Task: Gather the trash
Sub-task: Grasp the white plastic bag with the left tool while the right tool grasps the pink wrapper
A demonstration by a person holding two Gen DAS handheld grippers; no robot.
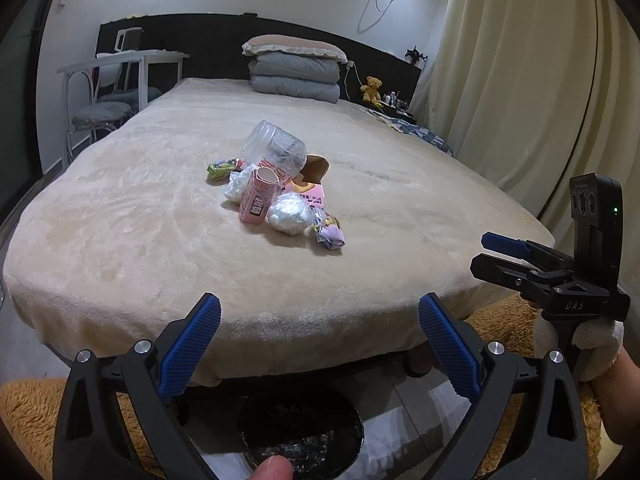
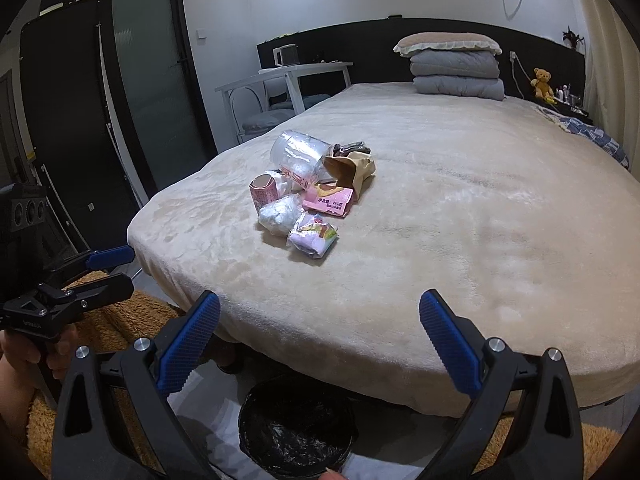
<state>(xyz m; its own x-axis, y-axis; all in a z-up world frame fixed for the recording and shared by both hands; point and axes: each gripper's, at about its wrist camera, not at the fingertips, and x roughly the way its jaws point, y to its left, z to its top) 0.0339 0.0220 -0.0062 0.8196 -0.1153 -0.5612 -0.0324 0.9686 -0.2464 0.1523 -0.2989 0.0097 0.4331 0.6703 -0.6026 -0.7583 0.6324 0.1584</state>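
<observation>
A pile of trash lies on the beige bed [image 1: 160,216]: a clear plastic jar [image 1: 276,148] on its side, a pink carton [image 1: 258,196], a crumpled white wad [image 1: 290,214], a purple wrapper [image 1: 330,232], a green wrapper [image 1: 220,169] and a brown paper bag [image 1: 316,168]. The same pile shows in the right wrist view, with the jar [image 2: 298,154] and purple wrapper [image 2: 314,238]. A black-lined trash bin [image 1: 300,432] stands on the floor below the bed edge, also in the right wrist view [image 2: 296,426]. My left gripper [image 1: 319,312] and right gripper [image 2: 320,308] are open, empty, short of the bed.
A folded grey quilt and pillow [image 1: 294,68] sit at the headboard. A white desk with chairs [image 1: 120,80] stands left of the bed. Curtains [image 1: 520,80] hang on the right. A brown shaggy rug [image 1: 32,412] covers the floor. A teddy bear [image 1: 372,88] sits by the nightstand.
</observation>
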